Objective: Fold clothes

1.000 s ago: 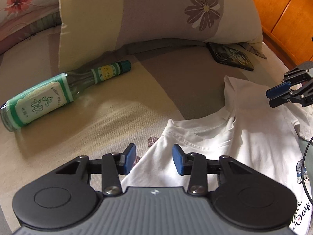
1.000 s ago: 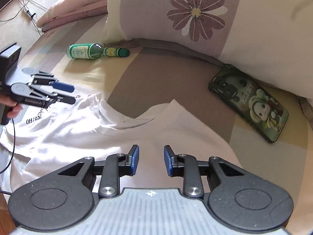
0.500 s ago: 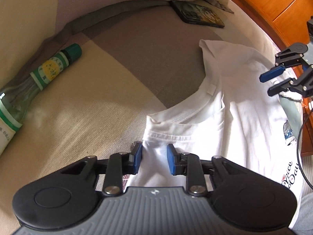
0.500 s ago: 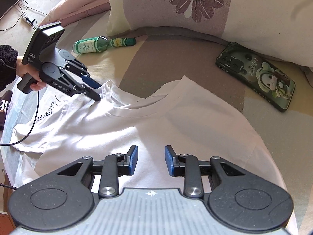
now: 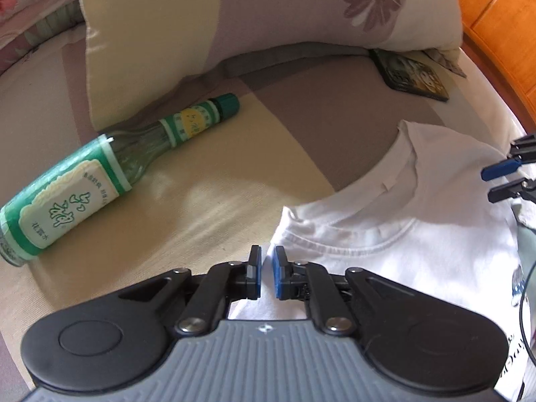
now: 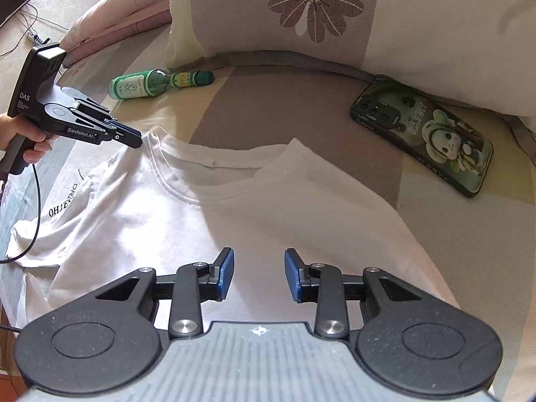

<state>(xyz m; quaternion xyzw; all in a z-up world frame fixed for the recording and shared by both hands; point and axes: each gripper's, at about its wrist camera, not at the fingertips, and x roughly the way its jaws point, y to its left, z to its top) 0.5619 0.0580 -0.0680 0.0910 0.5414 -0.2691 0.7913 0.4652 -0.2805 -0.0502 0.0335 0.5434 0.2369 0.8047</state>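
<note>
White T-shirt (image 6: 268, 201): spread flat on the bed (image 5: 207, 201), collar toward the pillow (image 6: 385, 10). Left tongs (image 5: 264, 274): pinched on the shirt's shoulder edge (pads nearly meeting). Right tongs (image 6: 258, 273): open above the shirt's chest. Nearby: green bottle (image 5: 100, 181), phone (image 6: 425, 134).

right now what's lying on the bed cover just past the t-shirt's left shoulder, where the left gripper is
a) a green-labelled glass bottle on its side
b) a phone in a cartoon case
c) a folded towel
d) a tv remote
a: the green-labelled bottle lies on its side beyond the left gripper, which sits at the t-shirt shoulder; the phone lies toward the other shoulder.
</note>
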